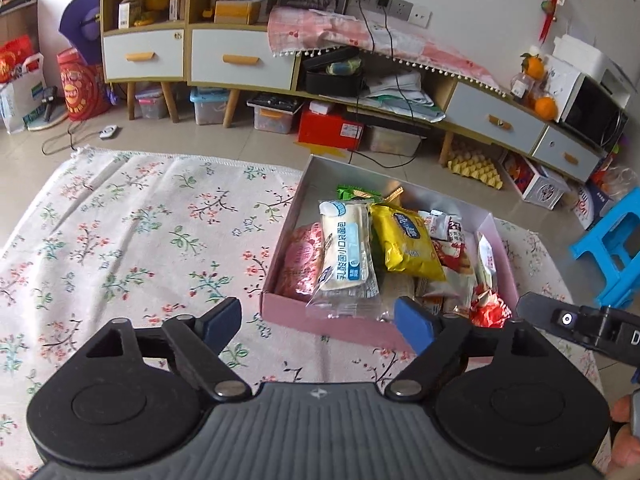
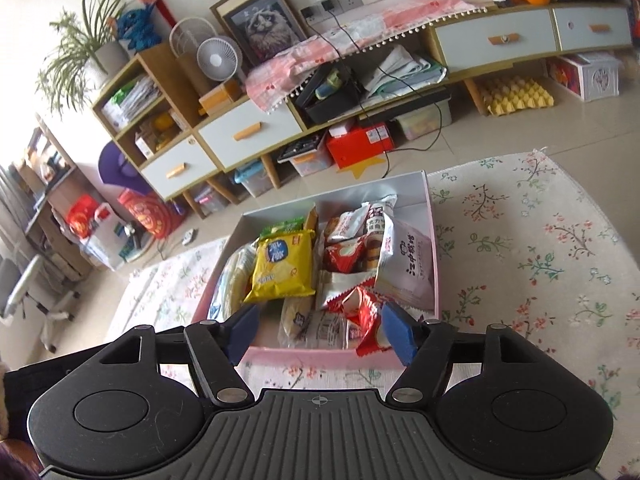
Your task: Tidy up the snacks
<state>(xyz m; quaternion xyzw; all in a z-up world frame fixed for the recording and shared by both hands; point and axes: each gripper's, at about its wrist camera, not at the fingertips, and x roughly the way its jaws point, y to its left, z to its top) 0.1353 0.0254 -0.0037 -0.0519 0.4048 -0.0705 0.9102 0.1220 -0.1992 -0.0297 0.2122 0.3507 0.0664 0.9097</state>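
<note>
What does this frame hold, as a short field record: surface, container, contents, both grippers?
surface: floral tablecloth
container: pink box, open top, resting on the cloth
contents: yellow chip bag, white bread packet, pink round packet, red wrapped snacks, white pouch with black characters, others piled beneath
left gripper: open, empty, at the box's near edge
right gripper: open, empty, over the box's near edge
loose snacks outside box: none visible
</note>
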